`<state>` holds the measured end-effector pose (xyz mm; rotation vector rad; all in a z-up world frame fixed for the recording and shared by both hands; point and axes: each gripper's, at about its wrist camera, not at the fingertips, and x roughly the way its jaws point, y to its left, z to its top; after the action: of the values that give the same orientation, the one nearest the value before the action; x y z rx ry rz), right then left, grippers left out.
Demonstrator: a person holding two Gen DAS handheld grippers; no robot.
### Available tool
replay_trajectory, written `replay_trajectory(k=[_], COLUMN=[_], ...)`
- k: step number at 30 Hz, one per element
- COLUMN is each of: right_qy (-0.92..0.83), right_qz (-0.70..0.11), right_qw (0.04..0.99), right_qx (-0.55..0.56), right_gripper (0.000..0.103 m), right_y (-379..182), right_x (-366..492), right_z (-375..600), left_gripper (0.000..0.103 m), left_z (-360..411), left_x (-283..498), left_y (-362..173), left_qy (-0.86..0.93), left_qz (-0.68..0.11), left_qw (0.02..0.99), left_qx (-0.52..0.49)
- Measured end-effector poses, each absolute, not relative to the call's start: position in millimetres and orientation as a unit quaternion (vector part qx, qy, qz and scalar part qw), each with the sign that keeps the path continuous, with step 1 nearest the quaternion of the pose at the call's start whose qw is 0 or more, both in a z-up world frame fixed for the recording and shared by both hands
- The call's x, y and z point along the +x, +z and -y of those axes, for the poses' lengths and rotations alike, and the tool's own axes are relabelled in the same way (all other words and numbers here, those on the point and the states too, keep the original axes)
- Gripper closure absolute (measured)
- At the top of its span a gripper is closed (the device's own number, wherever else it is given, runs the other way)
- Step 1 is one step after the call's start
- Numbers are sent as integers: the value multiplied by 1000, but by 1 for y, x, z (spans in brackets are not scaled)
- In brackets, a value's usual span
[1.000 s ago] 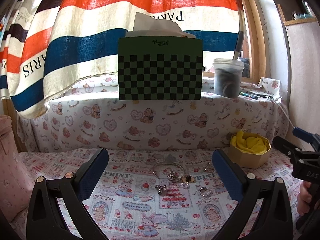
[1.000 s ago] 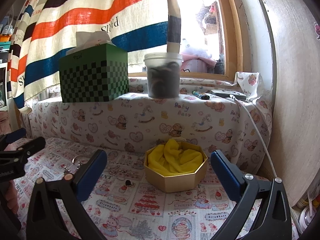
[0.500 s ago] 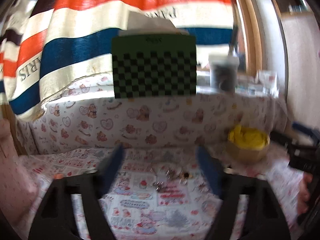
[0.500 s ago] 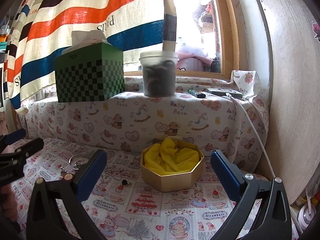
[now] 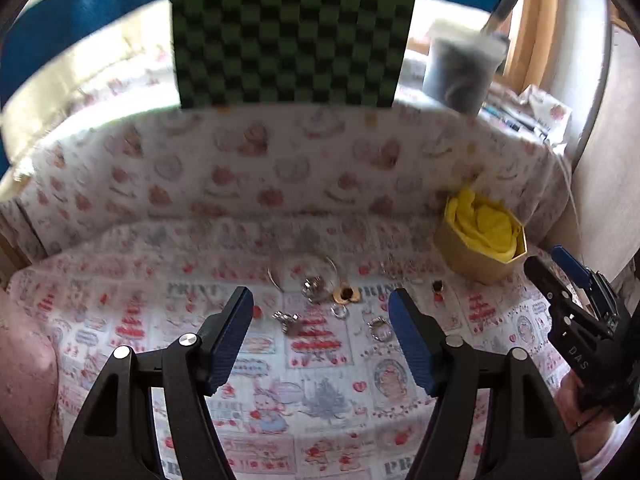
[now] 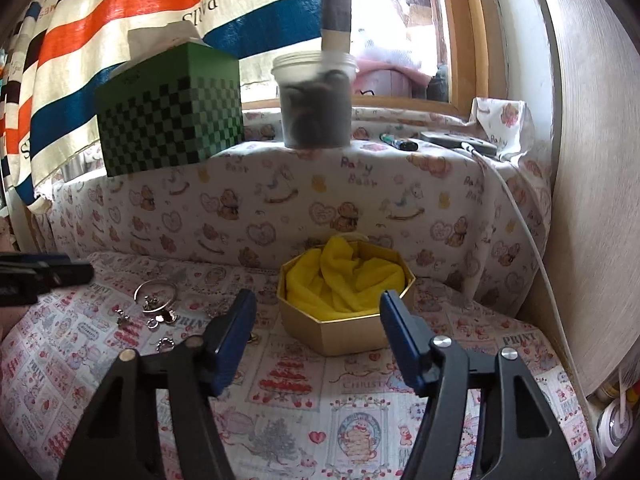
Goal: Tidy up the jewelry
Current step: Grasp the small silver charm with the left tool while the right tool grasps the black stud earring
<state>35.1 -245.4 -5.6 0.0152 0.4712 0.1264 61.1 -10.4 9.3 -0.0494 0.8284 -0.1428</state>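
Several small pieces of jewelry lie on the printed cloth: a silver bangle (image 5: pixel 303 272) with charms, a gold ring (image 5: pixel 346 294), small silver rings (image 5: pixel 379 327) and a clasp (image 5: pixel 286 317). My left gripper (image 5: pixel 320 308) is open and empty, hovering just short of them. A gold octagonal box (image 6: pixel 346 322) lined with yellow cloth (image 6: pixel 346 280) stands to the right; it also shows in the left wrist view (image 5: pixel 480 256). My right gripper (image 6: pixel 318 312) is open and empty, in front of the box. The bangle (image 6: pixel 155 294) lies to its left.
A green checkered tissue box (image 6: pixel 170 128) and a plastic jar (image 6: pixel 314 100) stand on the raised ledge behind. A wooden panel (image 6: pixel 592 160) closes the right side, with a white cable (image 6: pixel 528 240) running down beside it. A striped towel (image 6: pixel 120 20) hangs at the back.
Both grippers have narrowed their opening. The left gripper has moved forward and tipped down over the jewelry. The right gripper has moved closer to the gold box.
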Motion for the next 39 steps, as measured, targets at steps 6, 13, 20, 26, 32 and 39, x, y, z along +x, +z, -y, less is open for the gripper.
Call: replay_trajectory(k=[6,13,20,26,32,39], right_qy=[56,53,61,61,66,94], right_qz=[-255,-244,-253,-256,-259,-278], right_qw=[965,968,965,965,964,955], right_qx=[33,20,20,23,14,35], right_gripper=[39,35,35,35,35,35], right_y=[-9,-5,-7,-8,-10,-5], right_x=[42,38,40,42,42,39], right_z=[255,252,251,253,249,251], left_gripper=[19,24,69,72,85,85], left_z=[21,14,12,3,2,3], left_x=[81,96,107,114,112,97], left_y=[-18,-32,-45,-59,-60,-35], left_qy=[-68,-36,-40,-26,-47,-47], left_qz=[-480,-494,-522,-525,-504,-470], left_qw=[875,869,852,851,862,881], left_qx=[3,-12,-2,-9,-9,-14])
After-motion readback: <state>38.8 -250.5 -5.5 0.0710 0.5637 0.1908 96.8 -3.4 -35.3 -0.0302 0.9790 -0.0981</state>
